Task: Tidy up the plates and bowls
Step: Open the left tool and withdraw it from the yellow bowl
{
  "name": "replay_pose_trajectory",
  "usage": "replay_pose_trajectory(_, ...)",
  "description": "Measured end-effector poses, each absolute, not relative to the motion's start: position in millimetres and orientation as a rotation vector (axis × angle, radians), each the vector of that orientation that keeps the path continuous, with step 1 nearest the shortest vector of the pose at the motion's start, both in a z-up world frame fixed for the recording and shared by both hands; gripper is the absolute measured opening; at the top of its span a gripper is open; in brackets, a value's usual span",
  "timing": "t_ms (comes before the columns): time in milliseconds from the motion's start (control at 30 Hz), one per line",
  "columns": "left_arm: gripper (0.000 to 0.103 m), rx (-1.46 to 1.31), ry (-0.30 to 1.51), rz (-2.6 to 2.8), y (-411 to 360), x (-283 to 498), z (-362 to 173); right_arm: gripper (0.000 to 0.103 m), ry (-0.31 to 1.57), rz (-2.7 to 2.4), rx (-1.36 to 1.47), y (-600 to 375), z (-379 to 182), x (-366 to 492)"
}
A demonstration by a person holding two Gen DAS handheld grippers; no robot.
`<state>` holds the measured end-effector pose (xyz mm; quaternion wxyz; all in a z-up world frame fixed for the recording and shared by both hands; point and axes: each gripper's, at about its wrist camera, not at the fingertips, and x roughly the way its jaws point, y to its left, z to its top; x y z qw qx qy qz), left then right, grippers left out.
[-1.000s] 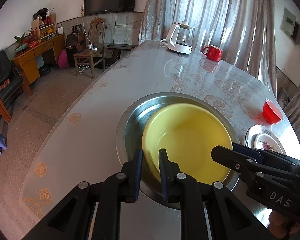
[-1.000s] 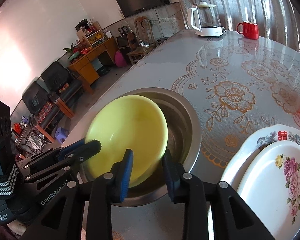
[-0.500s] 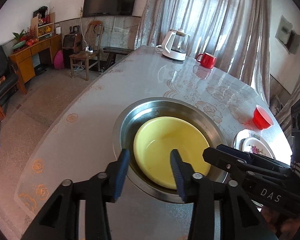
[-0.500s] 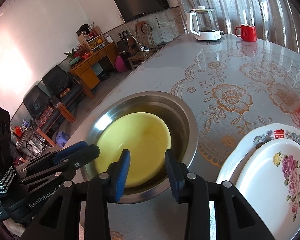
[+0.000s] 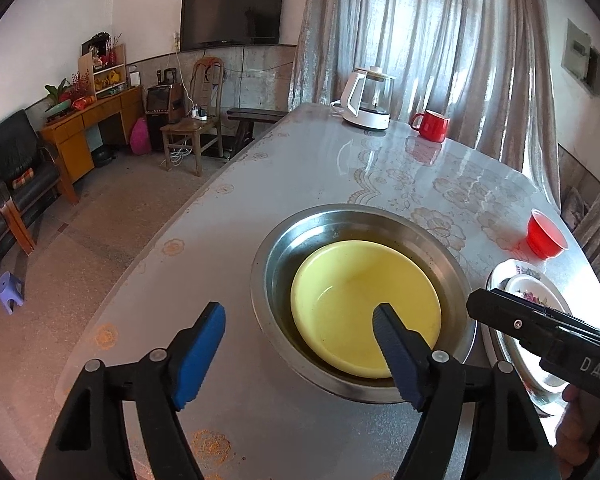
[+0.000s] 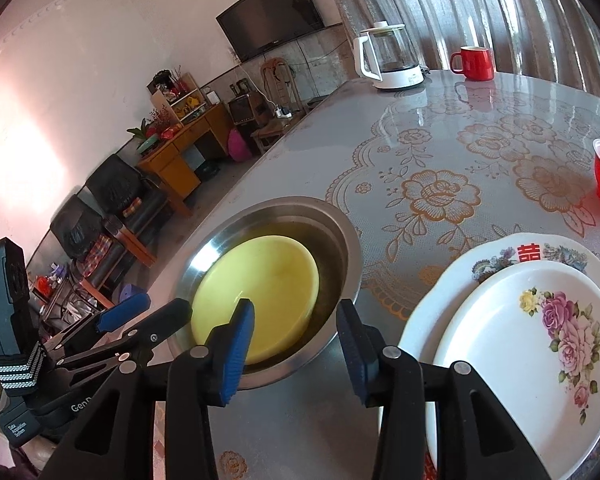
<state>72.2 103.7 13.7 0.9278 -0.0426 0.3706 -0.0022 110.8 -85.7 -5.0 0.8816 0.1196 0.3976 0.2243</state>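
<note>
We hold left gripper (image 5: 300,336) tilted down over near table (image 5: 228,216) edge, jaws spread wide, nothing between pads; they have just been opening. Right gripper (image 6: 296,344) tilted down likewise, jaws partly apart, just been opening, gripping nothing. Yellow bowl (image 5: 366,306) lies flat inside steel basin (image 5: 268,264) near that edge; second ago it leaned tilted there, clamped by left pads. Flowered plate (image 6: 540,344) stacked on larger plate (image 6: 452,276), right of basin.
</note>
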Motion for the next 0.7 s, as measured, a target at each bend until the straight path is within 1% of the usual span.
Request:
replay_pose_trajectory(133, 0.084, -0.079, 0.736, -0.012, 99, 68, 20, 0.048, 0.810, 0.444, 0.260, -96, -2, 105)
replay_pose_trajectory(167, 0.087, -0.078, 0.732, -0.014, 98, 67, 22, 0.048, 0.807, 0.437, 0.263, -99, 0, 105)
replay_pose_trajectory(333, 0.089, -0.059, 0.729, -0.034, 90, 65, 23, 0.048, 0.800, 0.397, 0.285, -118, 0, 100)
replay_pose_trajectory(467, 0.096, -0.033, 0.724, -0.044, 79, 62, 27, 0.049, 0.794, 0.363, 0.321, -138, -2, 96)
replay_pose_trajectory(633, 0.098, -0.009, 0.726, -0.060, 67, 62, 29, 0.050, 0.777, 0.316, 0.359, -163, -2, 92)
replay_pose_trajectory(667, 0.098, -0.003, 0.727, -0.064, 65, 62, 29, 0.052, 0.774, 0.306, 0.367, -167, -2, 91)
replay_pose_trajectory(700, 0.098, 0.004, 0.728, -0.070, 62, 62, 30, 0.057, 0.771, 0.297, 0.376, -172, -2, 90)
